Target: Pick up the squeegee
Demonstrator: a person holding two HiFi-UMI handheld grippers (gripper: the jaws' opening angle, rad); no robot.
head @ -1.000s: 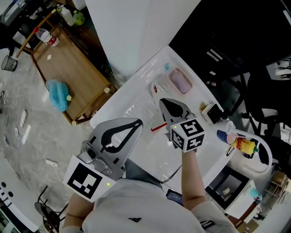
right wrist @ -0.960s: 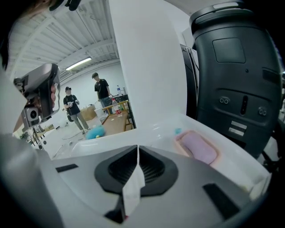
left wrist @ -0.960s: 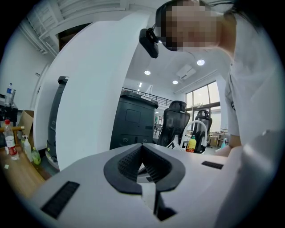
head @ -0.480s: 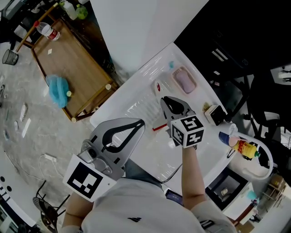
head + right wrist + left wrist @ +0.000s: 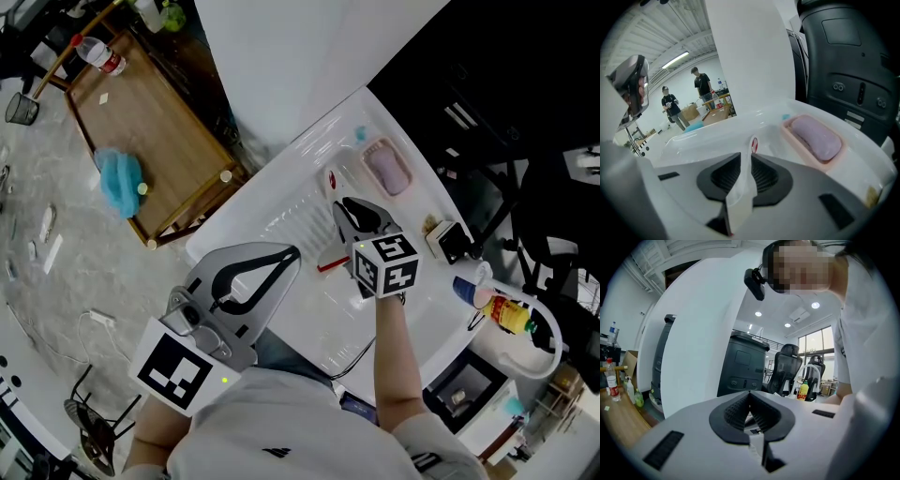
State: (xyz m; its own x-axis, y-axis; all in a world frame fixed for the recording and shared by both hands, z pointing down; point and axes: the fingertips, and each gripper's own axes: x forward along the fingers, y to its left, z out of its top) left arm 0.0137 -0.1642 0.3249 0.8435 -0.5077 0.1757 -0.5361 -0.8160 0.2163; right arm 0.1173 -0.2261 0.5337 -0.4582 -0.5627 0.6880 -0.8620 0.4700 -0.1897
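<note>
Squeegee (image 5: 740, 192): lies on the white tabletop (image 5: 281, 220); its pale handle points to 12 o'clock in the right gripper view.
Right gripper (image 5: 746, 155): jaws have just been opening and now stand spread astride the handle, apparently not pinching it.
Left gripper (image 5: 749, 393): jaws pressed together, empty, at 7 o'clock in the head view.
Step in hand: likely settling for the grasp.
Doing it well: keep the handle centred, sink until both pads flank it, squeeze squarely, lift level.
Pink dish (image 5: 387, 167): at 1 o'clock, well apart.

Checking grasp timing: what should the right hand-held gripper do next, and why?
Probably close it. The right hand-held gripper has just been opening its jaws, and the squeegee already has its white handle between them, seemingly unpinched; closing should secure it for lifting.
</note>
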